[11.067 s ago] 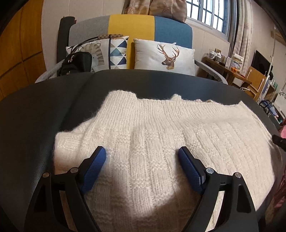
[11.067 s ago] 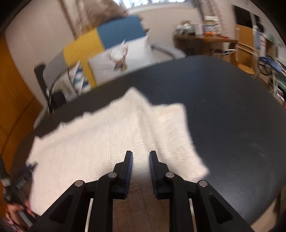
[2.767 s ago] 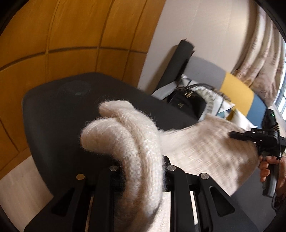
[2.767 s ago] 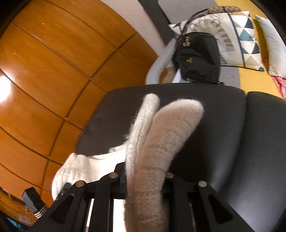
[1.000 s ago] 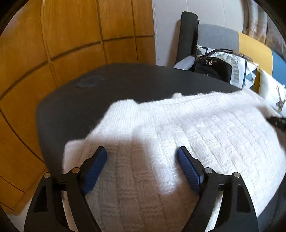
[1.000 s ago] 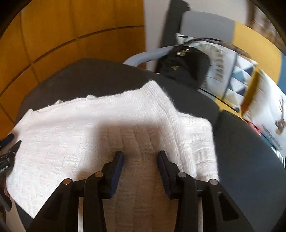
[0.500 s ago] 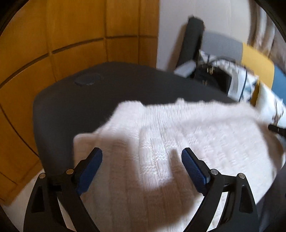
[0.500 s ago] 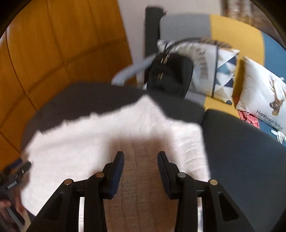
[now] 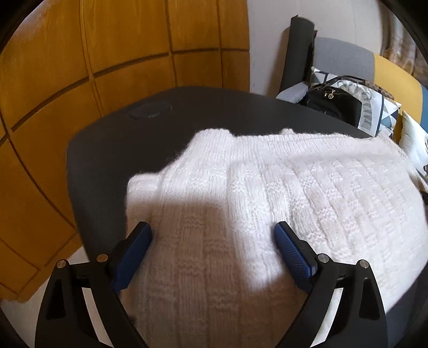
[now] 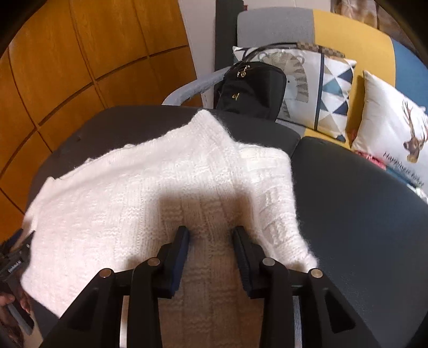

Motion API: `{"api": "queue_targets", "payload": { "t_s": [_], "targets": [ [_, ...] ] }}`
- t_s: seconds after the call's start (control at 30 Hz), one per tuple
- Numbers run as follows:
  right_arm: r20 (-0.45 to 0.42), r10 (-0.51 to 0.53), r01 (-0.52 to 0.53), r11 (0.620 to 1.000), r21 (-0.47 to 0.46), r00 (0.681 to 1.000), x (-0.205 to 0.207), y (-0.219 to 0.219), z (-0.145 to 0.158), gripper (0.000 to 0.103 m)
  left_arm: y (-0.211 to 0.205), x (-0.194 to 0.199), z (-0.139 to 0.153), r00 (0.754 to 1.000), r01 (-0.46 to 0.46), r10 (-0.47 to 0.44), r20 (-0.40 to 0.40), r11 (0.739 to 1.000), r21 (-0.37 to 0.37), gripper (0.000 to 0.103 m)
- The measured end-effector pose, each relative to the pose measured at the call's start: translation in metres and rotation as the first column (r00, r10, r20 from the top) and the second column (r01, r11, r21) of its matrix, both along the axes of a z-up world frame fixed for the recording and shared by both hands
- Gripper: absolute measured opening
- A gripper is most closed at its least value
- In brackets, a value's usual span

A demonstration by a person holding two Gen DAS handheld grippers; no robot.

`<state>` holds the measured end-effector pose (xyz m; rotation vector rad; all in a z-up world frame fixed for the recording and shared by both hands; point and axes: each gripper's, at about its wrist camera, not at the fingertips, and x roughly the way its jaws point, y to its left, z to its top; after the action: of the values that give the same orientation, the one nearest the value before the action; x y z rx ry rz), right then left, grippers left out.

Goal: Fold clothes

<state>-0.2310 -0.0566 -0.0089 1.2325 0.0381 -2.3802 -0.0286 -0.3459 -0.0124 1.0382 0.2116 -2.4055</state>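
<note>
1 white knitted sweater (image 9: 281, 192) lay spread flat on the dark table (image 9: 112, 150), covering most of its top, and served as the landmark here. The left gripper (image 9: 212, 242) hung over the sweater's near edge with its 2 blue-padded fingers (image 9: 293, 253) spread wide and nothing between them. The right gripper (image 10: 211, 245) hung over the sweater's near part too, its 2 fingers parted with a narrower gap, holding nothing. Beyond the sweater's far edge sat 1 black handbag (image 10: 251, 91) on the sofa (image 10: 275, 24). Past the handbag leaned 2 cushions: 1 with triangles (image 10: 315, 88) and 1 with a deer (image 10: 393, 120). Left of the sweater stood the wooden wall panelling (image 9: 80, 80).
</note>
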Motion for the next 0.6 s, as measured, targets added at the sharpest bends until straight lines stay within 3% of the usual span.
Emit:
{"api": "queue_targets", "payload": {
  "t_s": [0.17,0.27,0.6],
  "targets": [
    [-0.017,-0.064,0.065,0.996,0.057,0.998,0.036,0.003,0.022,0.043,0.021,0.022,0.013,1.0,-0.001,0.001,-0.009,0.998,0.062,0.095],
    [-0.018,-0.053,0.054,0.998,0.04,0.998,0.069,0.005,0.034,0.045,0.039,0.033,0.02,1.0,0.017,-0.016,-0.02,0.997,0.072,0.095],
    [0.102,-0.129,0.138,0.987,-0.085,0.986,0.171,0.024,0.039,0.047,0.109,0.065,0.082,0.991,0.106,-0.106,-0.079,0.994,-0.002,0.095]
  ]
}}
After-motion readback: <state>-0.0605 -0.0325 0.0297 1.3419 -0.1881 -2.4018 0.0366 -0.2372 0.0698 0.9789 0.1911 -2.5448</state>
